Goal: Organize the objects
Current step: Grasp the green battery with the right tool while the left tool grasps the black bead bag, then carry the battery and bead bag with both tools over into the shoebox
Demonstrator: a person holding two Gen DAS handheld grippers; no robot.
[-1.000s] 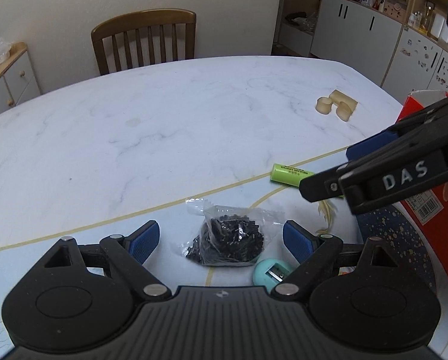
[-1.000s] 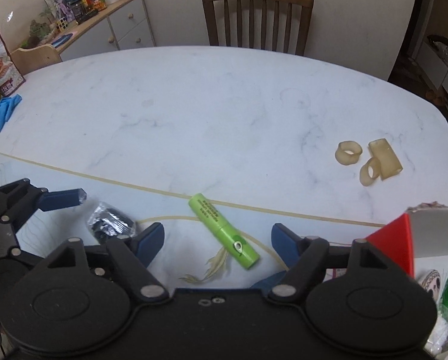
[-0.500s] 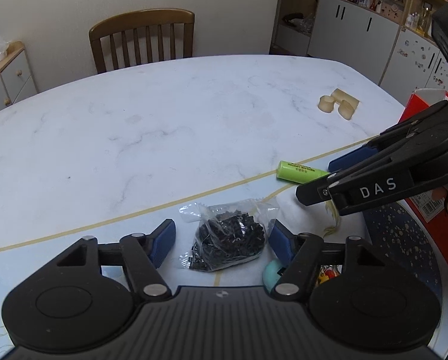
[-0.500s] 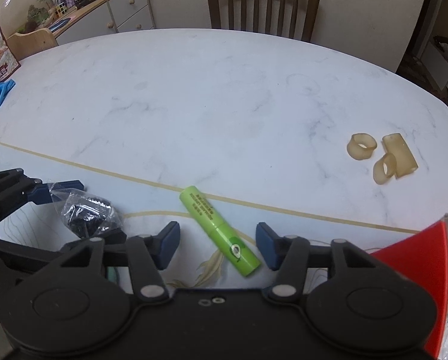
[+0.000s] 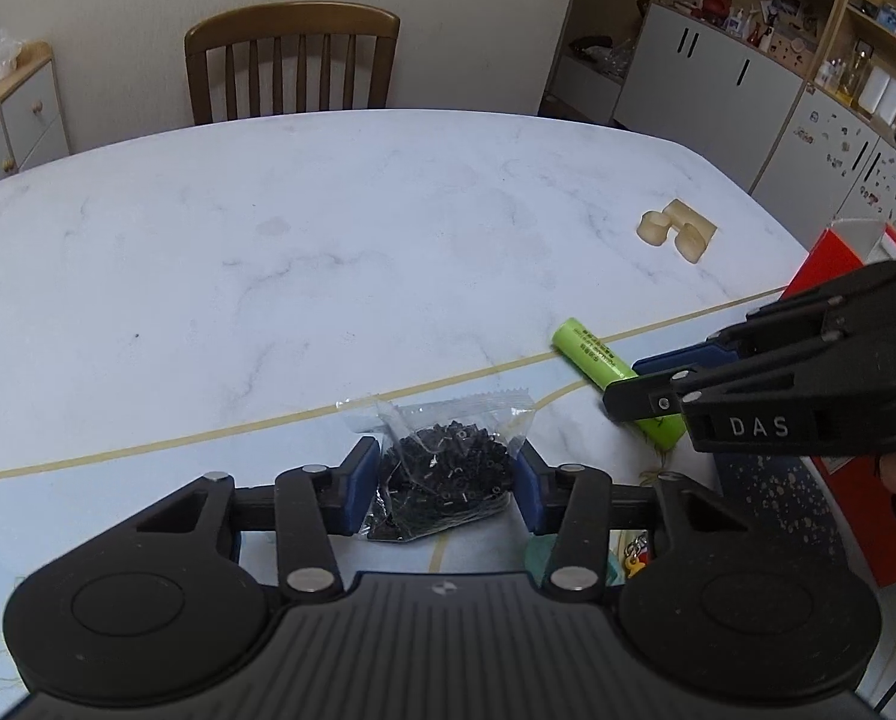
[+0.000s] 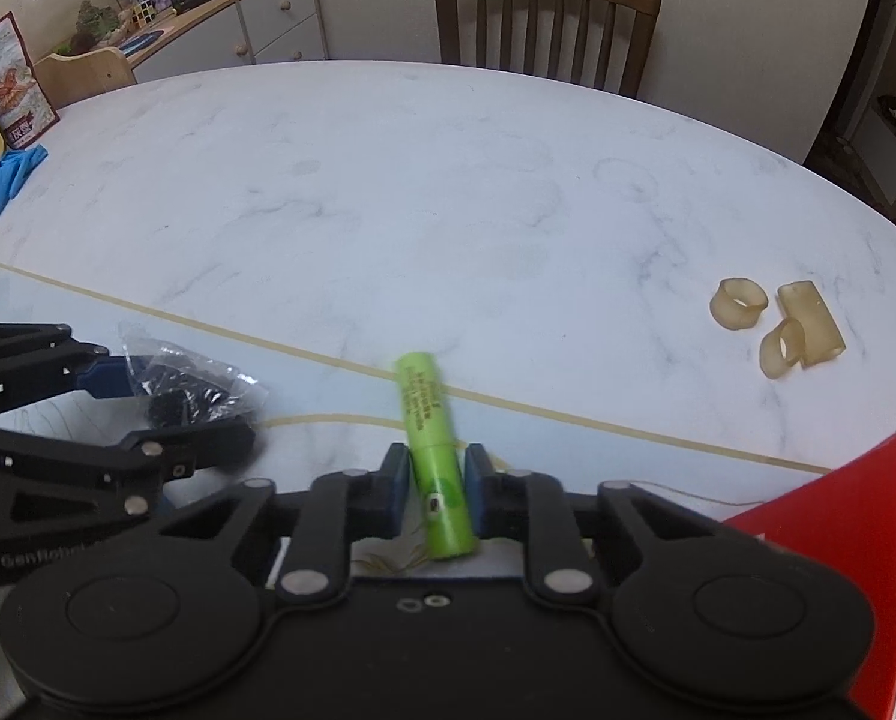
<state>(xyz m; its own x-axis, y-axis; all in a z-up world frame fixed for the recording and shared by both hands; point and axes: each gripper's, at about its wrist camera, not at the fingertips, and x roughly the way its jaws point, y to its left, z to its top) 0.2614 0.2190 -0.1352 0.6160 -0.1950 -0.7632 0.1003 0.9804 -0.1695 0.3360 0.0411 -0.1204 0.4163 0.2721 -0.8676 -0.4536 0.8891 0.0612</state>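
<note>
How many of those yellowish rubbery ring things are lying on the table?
3, clustered on the table's far right: one ring standing apart, a second ring leaning against a flatter tube piece. More may be hidden.

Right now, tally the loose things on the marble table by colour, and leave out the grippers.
Green: 1, the green cylinder
Black: 1, the clear bag of black bits
Yellowish translucent: 3, the rubbery pieces
Blue: 1, the blue glove
Total: 6
</note>
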